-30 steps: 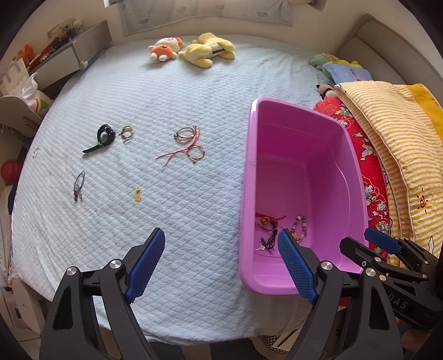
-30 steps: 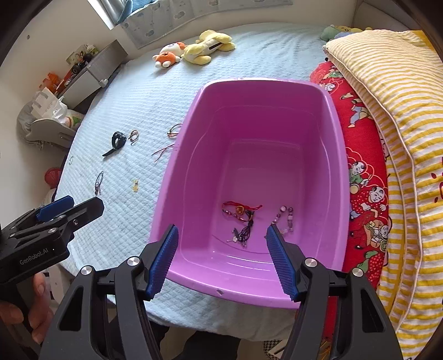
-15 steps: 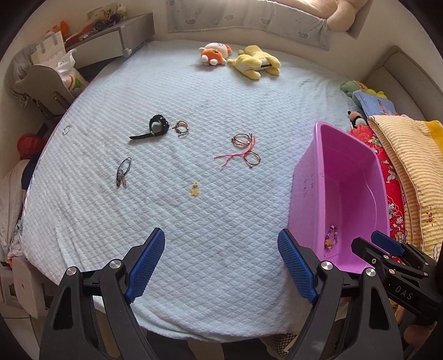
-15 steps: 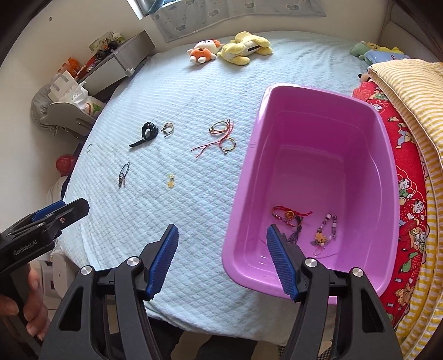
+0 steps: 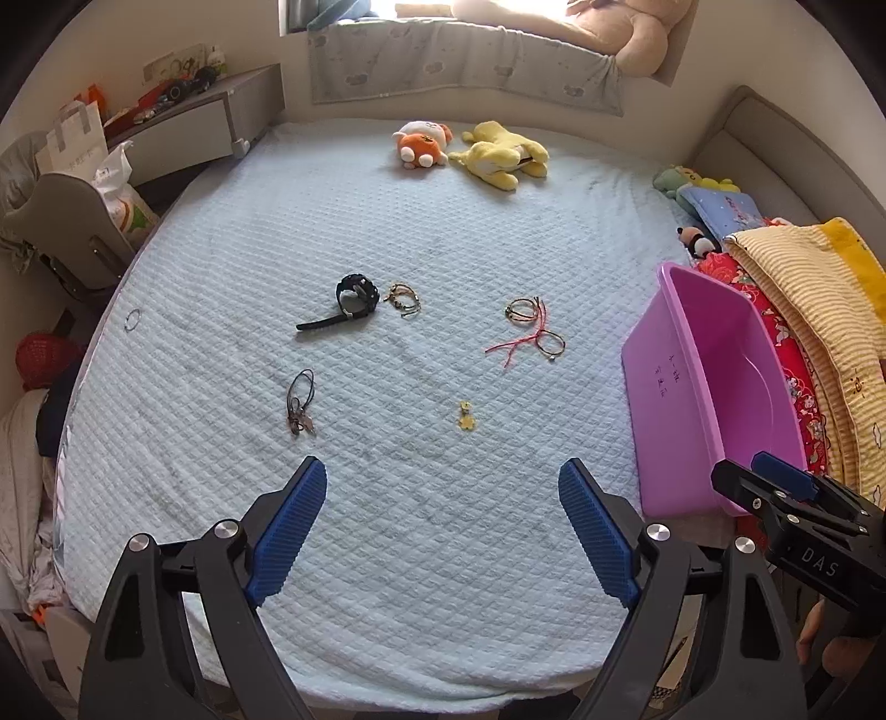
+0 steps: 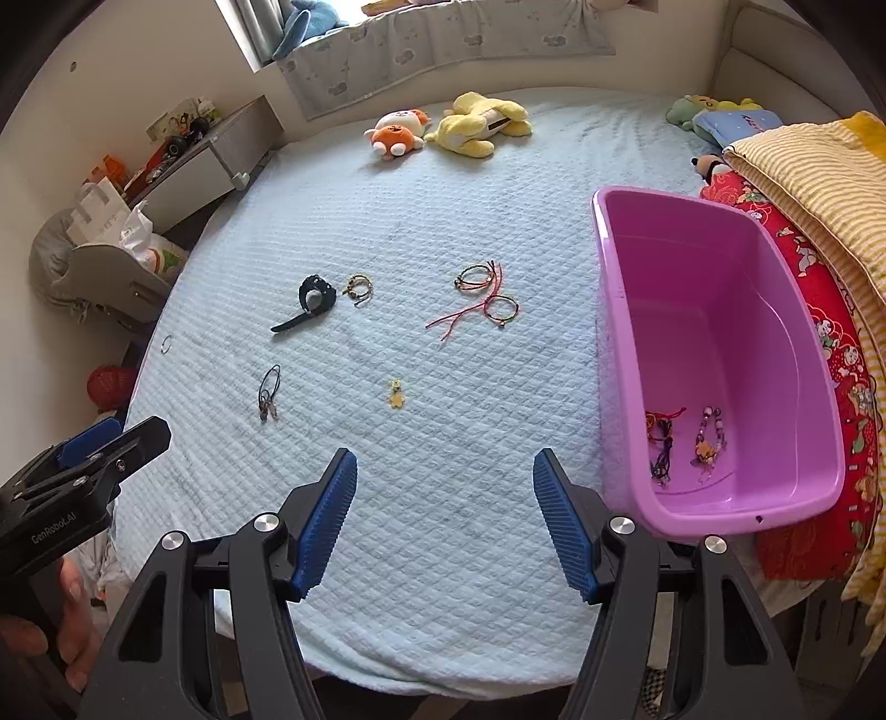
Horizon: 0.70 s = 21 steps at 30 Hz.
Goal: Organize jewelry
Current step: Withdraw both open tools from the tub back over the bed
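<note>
My left claw [image 5: 437, 526], opening and empty (right claw [image 6: 444, 518] likewise parted, empty), should descend squarely over the near yellow charm [image 5: 466, 416].

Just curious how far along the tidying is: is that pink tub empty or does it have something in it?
Not empty: the pink tub holds a few bracelets near its close end.

Bright daylight from the blown-out window [image 5: 498, 8] at the top; soft shadows, sharp focus, fisheye-bent dark edges.

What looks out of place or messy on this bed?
Jewelry lies scattered on the bedspread: a black watch, bracelets with red cord and a yellow charm. A few pieces already lie in the pink tub.
</note>
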Each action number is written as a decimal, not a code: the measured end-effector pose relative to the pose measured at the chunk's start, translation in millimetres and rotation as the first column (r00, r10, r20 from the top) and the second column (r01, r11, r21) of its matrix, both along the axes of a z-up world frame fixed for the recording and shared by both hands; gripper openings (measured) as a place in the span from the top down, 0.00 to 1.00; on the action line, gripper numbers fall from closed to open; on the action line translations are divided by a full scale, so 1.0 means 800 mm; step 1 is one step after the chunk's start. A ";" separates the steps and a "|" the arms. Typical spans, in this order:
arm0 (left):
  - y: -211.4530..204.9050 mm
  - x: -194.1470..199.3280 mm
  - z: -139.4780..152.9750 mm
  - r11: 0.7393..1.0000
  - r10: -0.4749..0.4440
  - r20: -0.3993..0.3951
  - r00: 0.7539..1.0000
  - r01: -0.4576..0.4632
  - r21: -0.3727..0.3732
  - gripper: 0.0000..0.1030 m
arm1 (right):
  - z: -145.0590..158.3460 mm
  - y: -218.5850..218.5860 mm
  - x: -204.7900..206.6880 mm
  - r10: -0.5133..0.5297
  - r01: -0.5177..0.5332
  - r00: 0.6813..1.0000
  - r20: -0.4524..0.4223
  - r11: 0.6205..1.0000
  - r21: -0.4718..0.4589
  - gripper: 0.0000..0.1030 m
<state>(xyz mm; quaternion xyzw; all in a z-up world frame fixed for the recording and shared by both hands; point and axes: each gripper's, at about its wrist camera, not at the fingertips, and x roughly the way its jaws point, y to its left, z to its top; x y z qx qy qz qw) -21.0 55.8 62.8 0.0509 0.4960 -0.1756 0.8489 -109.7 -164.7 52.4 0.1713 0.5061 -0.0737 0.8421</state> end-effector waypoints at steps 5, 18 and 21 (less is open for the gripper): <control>0.038 0.015 -0.017 1.000 -0.021 0.007 1.000 0.021 0.008 0.18 | -0.011 0.034 0.010 -0.060 0.060 0.998 -0.002 0.998 0.006 0.38; 0.095 0.064 -0.112 0.995 0.078 -0.039 0.996 -0.076 0.063 0.18 | -0.086 0.083 0.065 -0.019 0.019 1.000 -0.010 1.000 0.000 0.37; 0.106 0.080 -0.133 0.989 0.125 -0.036 0.991 -0.122 0.079 0.18 | -0.110 0.090 0.081 0.001 -0.001 1.000 0.003 1.000 -0.009 0.37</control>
